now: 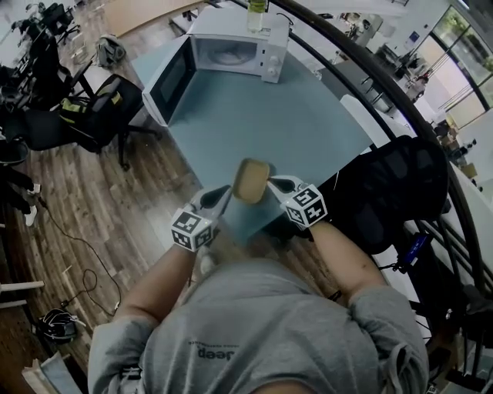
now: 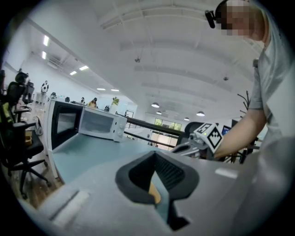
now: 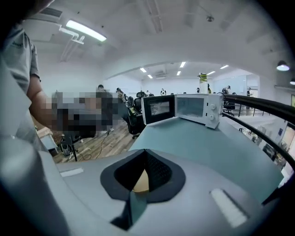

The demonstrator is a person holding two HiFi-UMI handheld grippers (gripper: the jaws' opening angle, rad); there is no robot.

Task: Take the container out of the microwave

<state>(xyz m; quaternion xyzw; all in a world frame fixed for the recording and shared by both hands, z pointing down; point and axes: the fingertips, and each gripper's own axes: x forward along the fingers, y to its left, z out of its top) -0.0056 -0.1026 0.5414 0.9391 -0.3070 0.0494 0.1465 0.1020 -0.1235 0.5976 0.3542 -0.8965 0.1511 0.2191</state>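
A tan, rounded-square container (image 1: 251,180) hangs above the near edge of the blue-grey table (image 1: 285,123). My left gripper (image 1: 225,197) meets its left side and my right gripper (image 1: 271,185) its right side. In the left gripper view the jaws of the left gripper (image 2: 159,184) stand closed, with a sliver of the tan container (image 2: 155,193) between them. The right gripper (image 3: 143,177) looks the same in its own view, pinching a tan edge (image 3: 139,183). At the table's far end the white microwave (image 1: 239,50) stands with its door (image 1: 171,77) swung open to the left.
A yellow-green bottle (image 1: 257,14) stands on top of the microwave. One black office chair (image 1: 100,111) is left of the table and another (image 1: 393,192) is at its right. A dark curved railing (image 1: 370,69) runs behind the table. Cables lie on the wooden floor (image 1: 77,231).
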